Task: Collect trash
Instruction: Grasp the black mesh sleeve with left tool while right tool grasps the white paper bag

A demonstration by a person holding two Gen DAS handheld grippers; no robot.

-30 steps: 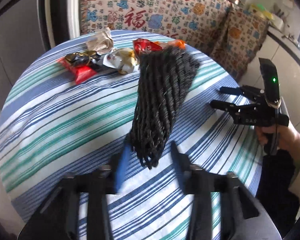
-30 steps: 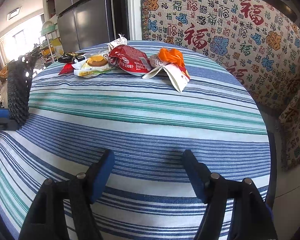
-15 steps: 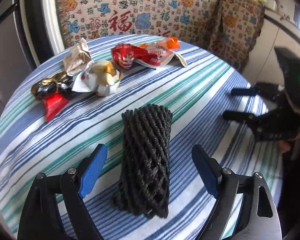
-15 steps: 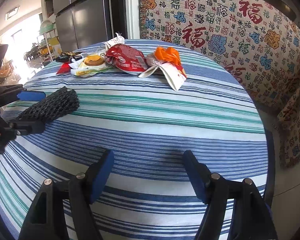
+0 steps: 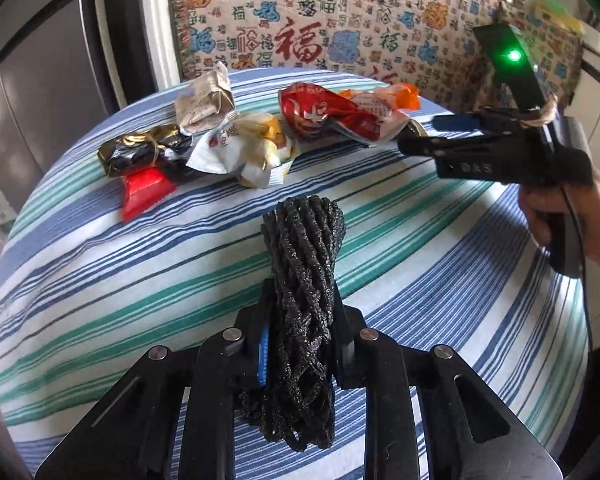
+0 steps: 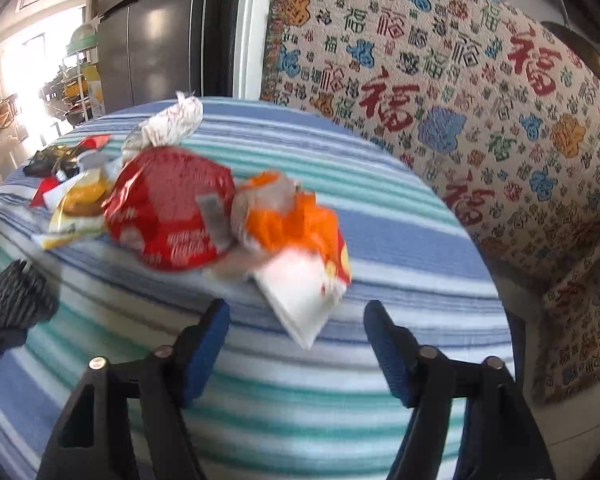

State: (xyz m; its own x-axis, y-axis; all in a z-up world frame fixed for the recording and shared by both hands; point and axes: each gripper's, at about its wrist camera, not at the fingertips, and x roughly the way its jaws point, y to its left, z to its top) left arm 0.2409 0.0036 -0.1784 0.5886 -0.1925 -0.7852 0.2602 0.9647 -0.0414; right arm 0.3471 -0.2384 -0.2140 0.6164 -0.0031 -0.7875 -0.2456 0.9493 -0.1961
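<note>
My left gripper [image 5: 300,320] is shut on a black foam net sleeve [image 5: 302,264], which sticks out forward between the fingers above the striped tablecloth. Behind it lies a row of trash: a red-and-black wrapper [image 5: 140,168], a white-and-yellow wrapper [image 5: 244,148], a crumpled paper wrapper [image 5: 204,102], a red wrapper [image 5: 320,114] and an orange-and-white wrapper [image 6: 300,248]. My right gripper [image 6: 296,324] is open, just in front of the orange-and-white wrapper, and it also shows in the left wrist view [image 5: 428,136]. The net sleeve shows at the left edge of the right wrist view [image 6: 12,300].
The round table [image 5: 420,280] carries a blue, green and white striped cloth. A patterned fabric-covered seat [image 6: 480,100] stands behind it and to the right. A dark fridge [image 6: 156,40] stands at the back left.
My left gripper, open around the lying net sleeve half a second ago, has shut on it. My right gripper has moved forward towards the orange-and-white wrapper.
</note>
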